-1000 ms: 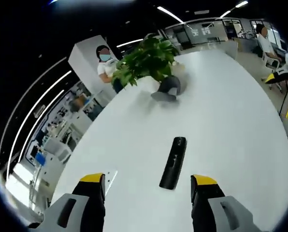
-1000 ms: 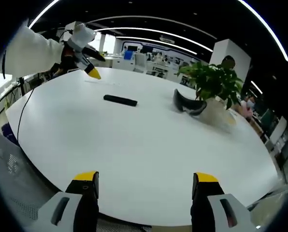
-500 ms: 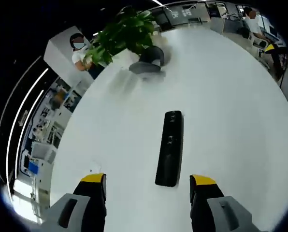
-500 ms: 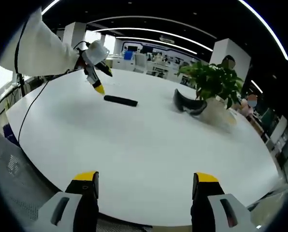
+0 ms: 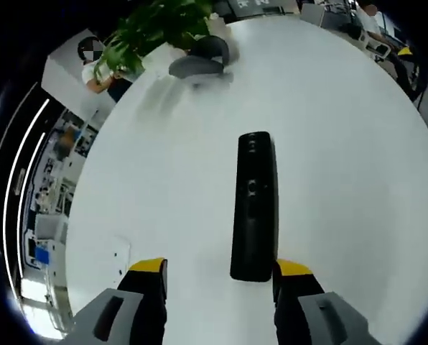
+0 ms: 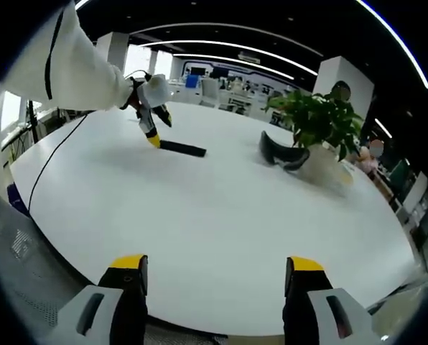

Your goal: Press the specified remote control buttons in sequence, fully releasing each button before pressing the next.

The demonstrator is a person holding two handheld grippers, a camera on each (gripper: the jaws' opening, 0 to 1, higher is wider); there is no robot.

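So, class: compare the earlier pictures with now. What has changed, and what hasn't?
The left tongs have come down toward the near end of the black remote, jaws open and nothing gripped. The remote, the plant and the right tongs above the white table stayed put.

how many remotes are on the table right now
1. A single black remote lies flat on the white table, its near end by the left gripper; the right gripper view shows it too, far across the table.

white table, ceiling light strips
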